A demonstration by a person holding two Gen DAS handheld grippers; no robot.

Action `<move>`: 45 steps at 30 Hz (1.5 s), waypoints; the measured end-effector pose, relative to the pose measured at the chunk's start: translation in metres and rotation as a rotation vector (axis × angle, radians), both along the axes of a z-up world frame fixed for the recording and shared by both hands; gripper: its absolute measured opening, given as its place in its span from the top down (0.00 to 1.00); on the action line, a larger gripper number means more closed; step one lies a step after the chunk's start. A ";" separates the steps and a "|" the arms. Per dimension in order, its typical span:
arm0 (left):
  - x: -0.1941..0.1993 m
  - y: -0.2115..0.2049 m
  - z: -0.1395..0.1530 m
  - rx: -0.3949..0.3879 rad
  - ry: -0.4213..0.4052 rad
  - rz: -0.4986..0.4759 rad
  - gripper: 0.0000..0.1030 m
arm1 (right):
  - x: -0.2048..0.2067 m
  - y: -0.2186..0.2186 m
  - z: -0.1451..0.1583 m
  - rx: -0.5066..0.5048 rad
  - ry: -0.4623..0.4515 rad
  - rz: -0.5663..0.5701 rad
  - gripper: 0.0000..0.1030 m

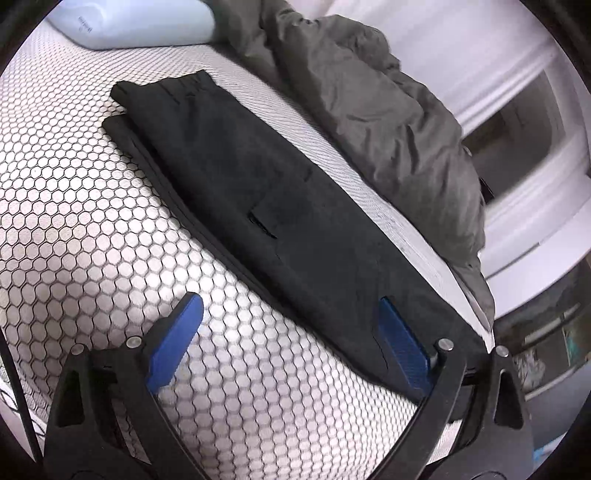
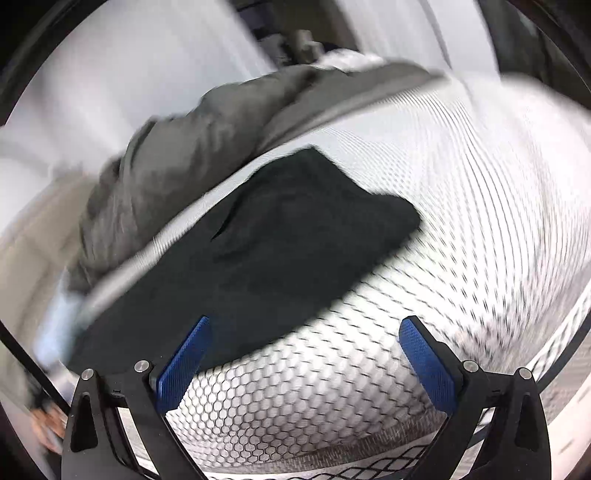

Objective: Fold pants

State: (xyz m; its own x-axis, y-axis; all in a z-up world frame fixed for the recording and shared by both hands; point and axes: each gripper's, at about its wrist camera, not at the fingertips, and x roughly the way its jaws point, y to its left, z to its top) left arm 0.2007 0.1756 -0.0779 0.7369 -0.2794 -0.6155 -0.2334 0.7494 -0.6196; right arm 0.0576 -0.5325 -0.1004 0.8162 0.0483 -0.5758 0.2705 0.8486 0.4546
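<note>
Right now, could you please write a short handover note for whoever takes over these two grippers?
Left gripper: open, holding nothing, low over the near end of the pants.
Right gripper: open, empty, over the mattress; this view is motion-blurred.
Pants: black, lying as a long narrow strip on the honeycomb-patterned mattress, legs apparently laid one over the other. A grey blanket is bunched beside them and a pillow lies beyond.
Done: the lengthwise fold, it seems.
Left: probably fold the strip end to end, then smooth it.
</note>
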 end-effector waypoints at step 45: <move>0.025 -0.133 -0.022 0.224 -0.120 -0.245 0.23 | 0.167 0.298 0.095 -0.511 -0.130 0.503 0.78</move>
State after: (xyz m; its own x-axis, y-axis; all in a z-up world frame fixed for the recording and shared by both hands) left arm 0.2261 0.0428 -0.1003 0.7354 -0.3252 -0.5946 0.0350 0.8944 -0.4459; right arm 0.2244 -0.2344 -0.0052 0.8296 0.1866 -0.5263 -0.2374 0.9710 -0.0300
